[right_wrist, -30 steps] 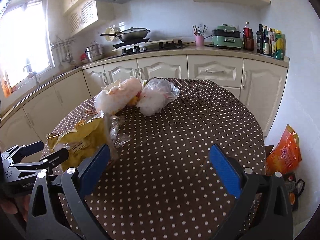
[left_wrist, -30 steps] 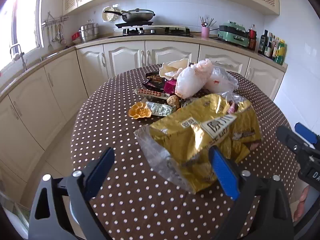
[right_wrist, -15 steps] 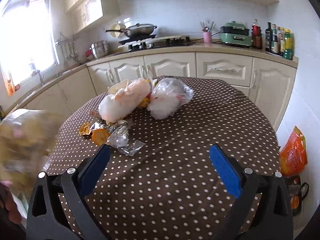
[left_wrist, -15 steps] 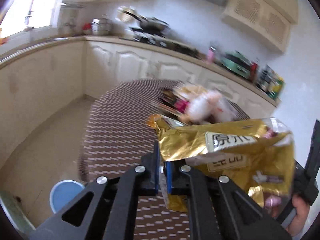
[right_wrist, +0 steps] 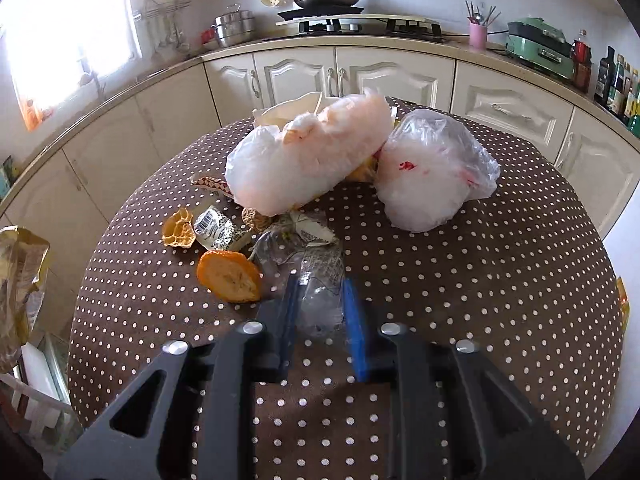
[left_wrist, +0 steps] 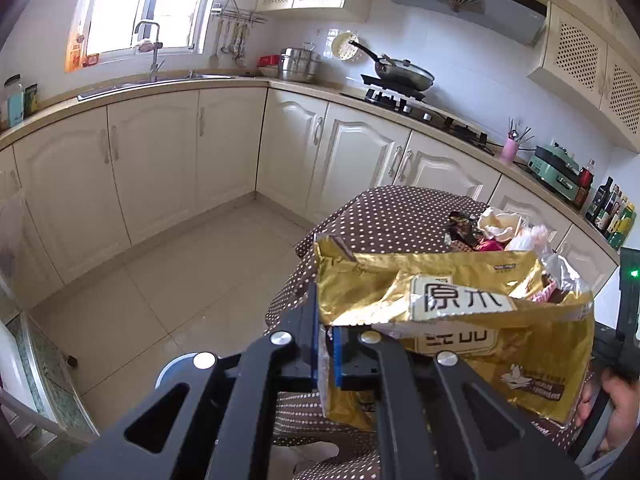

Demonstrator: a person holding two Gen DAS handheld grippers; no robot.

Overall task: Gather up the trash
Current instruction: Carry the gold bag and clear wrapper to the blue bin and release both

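Note:
My left gripper [left_wrist: 327,350] is shut on the edge of a gold snack bag [left_wrist: 460,320] and holds it up off the table, beside the table's edge. The same bag shows at the far left of the right wrist view [right_wrist: 20,280]. My right gripper [right_wrist: 320,320] has its jaws closed in on a clear crinkled plastic wrapper [right_wrist: 316,276] lying on the polka-dot table [right_wrist: 480,300]. Ahead of it lie orange peels [right_wrist: 229,276], a small printed wrapper [right_wrist: 218,234] and two stuffed plastic bags [right_wrist: 308,160], [right_wrist: 432,176].
A blue round bin [left_wrist: 176,372] sits on the tiled floor below the left gripper. Kitchen cabinets [left_wrist: 160,168] and a counter with a stove [right_wrist: 360,24] ring the table. More wrappers [left_wrist: 468,232] lie on the table's far part.
My left gripper closed on the gold bag, lifted it and swung it left off the table. My right gripper moved forward and closed around the clear wrapper.

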